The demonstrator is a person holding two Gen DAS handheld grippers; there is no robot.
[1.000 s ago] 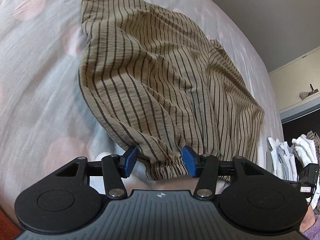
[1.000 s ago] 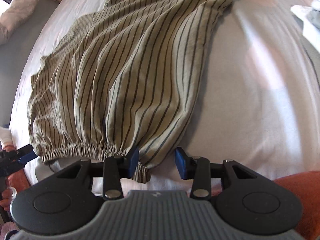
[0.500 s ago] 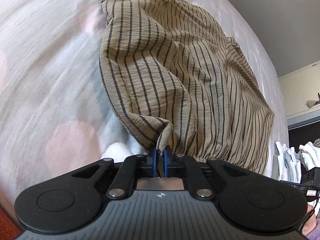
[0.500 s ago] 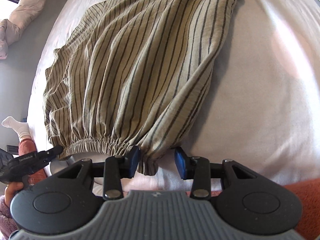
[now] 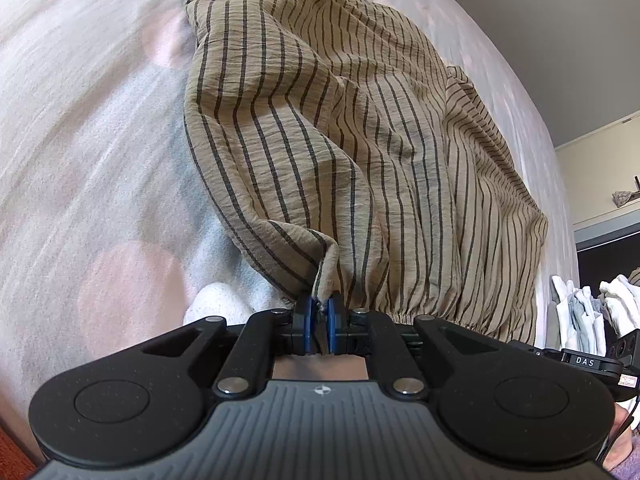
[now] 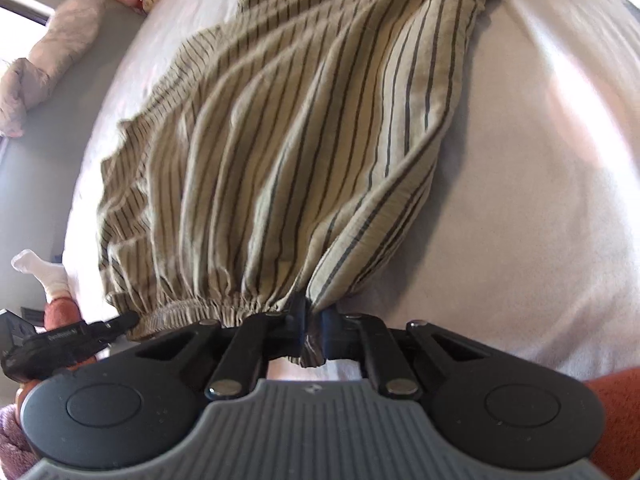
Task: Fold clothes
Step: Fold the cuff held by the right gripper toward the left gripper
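Soft daylight, fisheye warp, motion blur

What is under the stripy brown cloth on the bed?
The tan black-striped garment lies on a pale bedsheet with pink dots, visible around it. Whatever lies beneath its middle is covered. The left gripper and right gripper pinch its elastic edge.

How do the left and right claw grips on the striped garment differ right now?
The left claw pinches a thin fold of the striped garment; the right claw holds a thicker bunch, which hangs out below its pads. The left view is sharp, the right blurred. Both are shut at the gathered elastic edge.
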